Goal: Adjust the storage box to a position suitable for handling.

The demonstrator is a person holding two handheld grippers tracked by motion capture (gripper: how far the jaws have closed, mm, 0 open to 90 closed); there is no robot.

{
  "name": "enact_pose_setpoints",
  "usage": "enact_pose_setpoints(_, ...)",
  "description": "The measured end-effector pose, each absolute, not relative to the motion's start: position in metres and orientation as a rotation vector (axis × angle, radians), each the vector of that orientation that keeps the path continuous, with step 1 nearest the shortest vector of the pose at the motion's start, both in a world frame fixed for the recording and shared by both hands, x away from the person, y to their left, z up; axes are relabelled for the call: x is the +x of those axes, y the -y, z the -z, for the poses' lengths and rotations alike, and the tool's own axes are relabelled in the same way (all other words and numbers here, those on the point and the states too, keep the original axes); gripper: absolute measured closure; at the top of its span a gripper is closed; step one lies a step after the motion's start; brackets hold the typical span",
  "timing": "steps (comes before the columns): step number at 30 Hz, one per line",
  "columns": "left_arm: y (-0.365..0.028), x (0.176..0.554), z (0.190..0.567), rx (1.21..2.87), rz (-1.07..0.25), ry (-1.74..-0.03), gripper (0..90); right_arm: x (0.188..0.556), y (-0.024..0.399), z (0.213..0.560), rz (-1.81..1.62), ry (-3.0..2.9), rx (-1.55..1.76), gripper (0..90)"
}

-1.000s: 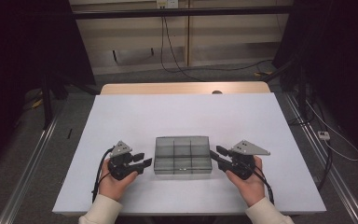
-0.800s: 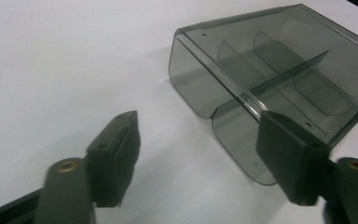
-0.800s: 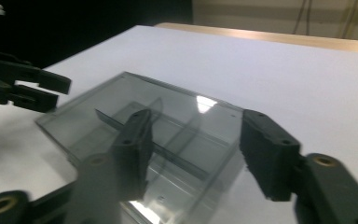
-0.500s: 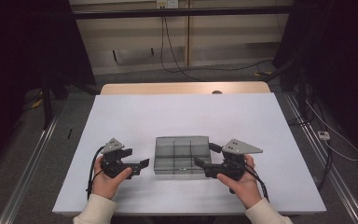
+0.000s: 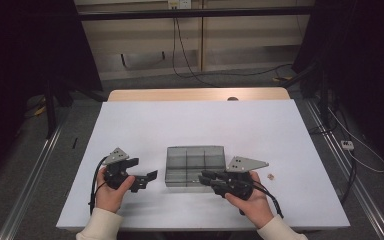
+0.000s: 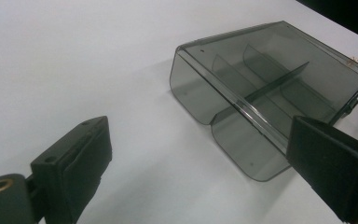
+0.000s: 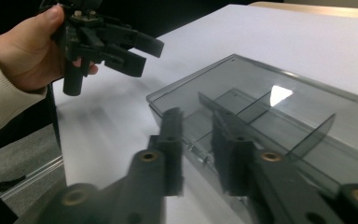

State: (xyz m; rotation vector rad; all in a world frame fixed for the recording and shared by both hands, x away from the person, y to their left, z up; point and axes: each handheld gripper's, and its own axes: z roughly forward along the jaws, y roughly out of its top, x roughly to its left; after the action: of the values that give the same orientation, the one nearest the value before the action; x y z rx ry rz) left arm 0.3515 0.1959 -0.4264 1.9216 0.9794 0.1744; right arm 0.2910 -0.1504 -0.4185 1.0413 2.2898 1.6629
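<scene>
left tool (image 5: 147,179): jaws wide, nothing held, box just ahead
right tool (image 5: 206,179): jaws narrowed, just closing over near edge of box (image 5: 195,165)
tip: counter (image 5: 190,120) contact to be avoided; latch to be gripped squarely

Cream knit sleeves (image 5: 100,225) on both arms. Each hand grips a black gripper: left (image 5: 147,179), right (image 5: 206,180). Grey triangular plates on top, brass screw eyelets, black cables trailing.
</scene>
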Motion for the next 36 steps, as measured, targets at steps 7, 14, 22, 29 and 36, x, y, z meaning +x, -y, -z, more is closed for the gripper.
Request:
enact_pose_setpoints(7, -0.195, 0.351, 0.427, 1.928, -0.174, -0.973, 6.8, 0.286, 0.146, 0.426, -1.631, -2.365, 0.998, 89.7)
enact_pose_setpoints(14, -0.194, 0.351, 0.428, 1.933, -0.167, -0.968, 6.8, 0.288, 0.141, 0.442, -1.526, -2.463, 0.998, 90.0)
enact_pose_setpoints(22, -0.194, 0.351, 0.428, 1.940, -0.164, -0.967, 6.8, 0.293, 0.138, 0.451, -1.443, -2.494, 1.019, 90.0)
enact_pose_setpoints(29, -0.194, 0.352, 0.428, 1.940, -0.161, -0.968, 6.8, 0.298, 0.136, 0.455, -1.419, -2.500, 1.032, 90.0)
enact_pose_setpoints(36, -0.195, 0.353, 0.429, 1.946, -0.166, -0.973, 6.8, 0.296, 0.135, 0.446, -1.496, -2.432, 0.988, 90.0)
